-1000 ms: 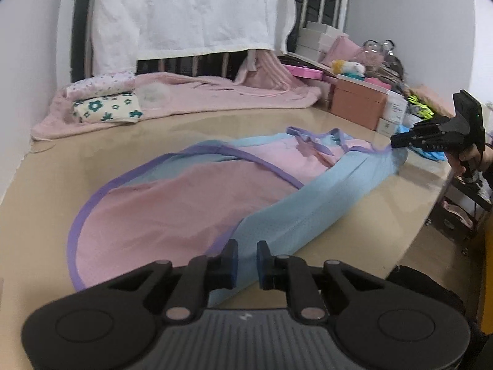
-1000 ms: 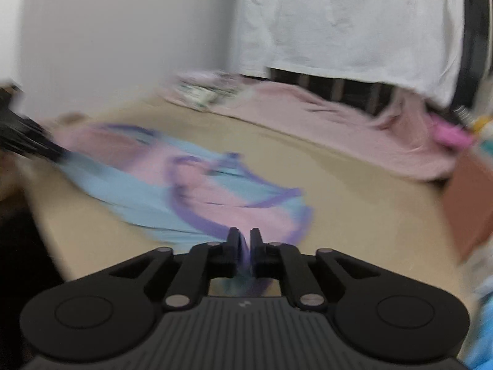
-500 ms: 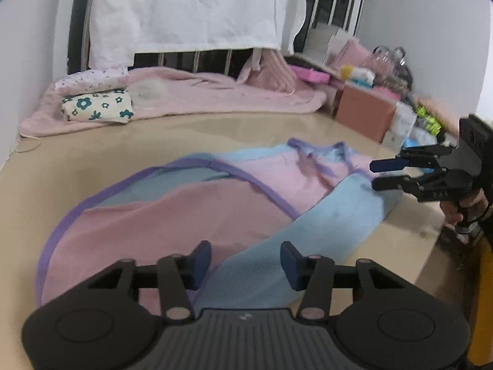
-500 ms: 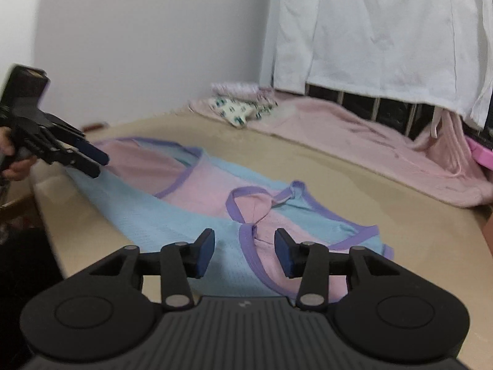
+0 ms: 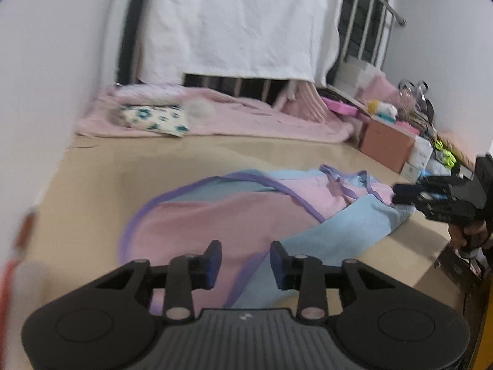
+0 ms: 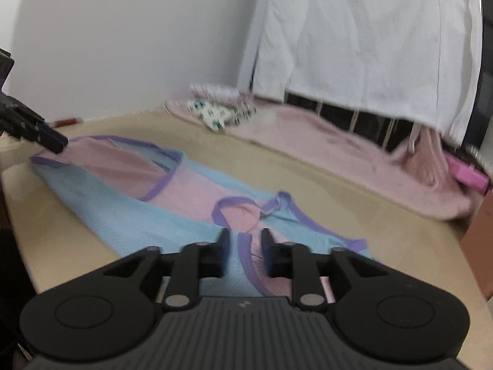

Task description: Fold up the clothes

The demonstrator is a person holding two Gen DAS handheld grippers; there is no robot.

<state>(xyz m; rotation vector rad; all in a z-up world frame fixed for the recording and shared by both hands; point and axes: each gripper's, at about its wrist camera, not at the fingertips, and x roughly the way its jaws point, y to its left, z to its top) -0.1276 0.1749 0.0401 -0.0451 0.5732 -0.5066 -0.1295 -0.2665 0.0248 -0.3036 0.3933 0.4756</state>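
We are inspecting a pink and blue garment (image 5: 234, 215) with purple trim, lying partly doubled over near the front edge of a tan table (image 5: 129, 166). Our left gripper (image 5: 245, 262) is hovering just above its rounded hem end with jaws apart, gripping nothing. Our right gripper (image 6: 244, 251) is hovering over the strap and neckline end, jaws likewise apart and empty.

We are judging the fabric thin, soft and light: it is draping flat and will offer no stiffness, so a single grip point will let it sag. The purple binding (image 6: 246, 265) looks the firmest place to take hold, at the hem curve on one end and at the straps on the other.

The front table edge is running close under the blue panel, so any pull towards us is risking cloth sliding off. Bare table is showing beyond the garment, as far as the pink blanket (image 5: 246, 117) and the folded floral cloth (image 5: 154, 120) at the back. Boxes (image 5: 388, 145) are crowding the right side.
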